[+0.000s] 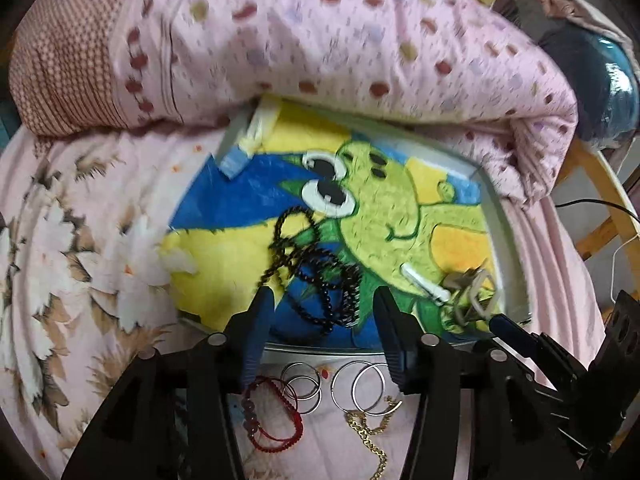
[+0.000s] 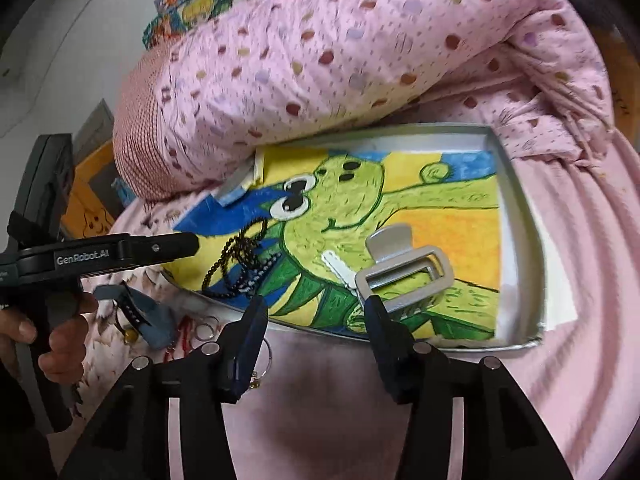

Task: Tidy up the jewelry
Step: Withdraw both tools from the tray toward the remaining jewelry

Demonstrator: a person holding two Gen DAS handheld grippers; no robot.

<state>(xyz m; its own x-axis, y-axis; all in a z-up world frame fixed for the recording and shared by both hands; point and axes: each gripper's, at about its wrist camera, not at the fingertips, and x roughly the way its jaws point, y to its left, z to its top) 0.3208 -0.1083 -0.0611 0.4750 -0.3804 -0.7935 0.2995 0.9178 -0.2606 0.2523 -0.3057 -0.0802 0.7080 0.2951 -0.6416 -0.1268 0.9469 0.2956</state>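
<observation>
A shallow metal tray (image 1: pixel 509 248) (image 2: pixel 520 216) lined with a frog drawing lies on the bed. On it rest a black bead necklace (image 1: pixel 320 276) (image 2: pixel 244 264), a white clip (image 1: pixel 425 283) (image 2: pixel 339 269) and a grey claw clip (image 1: pixel 472 294) (image 2: pixel 404 272). My left gripper (image 1: pixel 324 302) (image 2: pixel 138 314) is open over the tray's near edge, with the necklace just past its tips. My right gripper (image 2: pixel 316 310) is open too, and its right fingertip (image 2: pixel 374 304) is against the claw clip's corner. Silver rings (image 1: pixel 358 388), a red bracelet (image 1: pixel 272 420) and a gold chain (image 1: pixel 370 434) lie on the sheet under the left gripper.
A rolled pink dotted quilt (image 1: pixel 320 40) (image 2: pixel 340 52) overhangs the tray's far edge. The pink floral sheet (image 1: pixel 80 260) spreads to the left and front. A wooden bed frame (image 1: pixel 600 208) and a dark blue object (image 1: pixel 600 80) stand at the right. A hand (image 2: pixel 40 332) holds the left gripper.
</observation>
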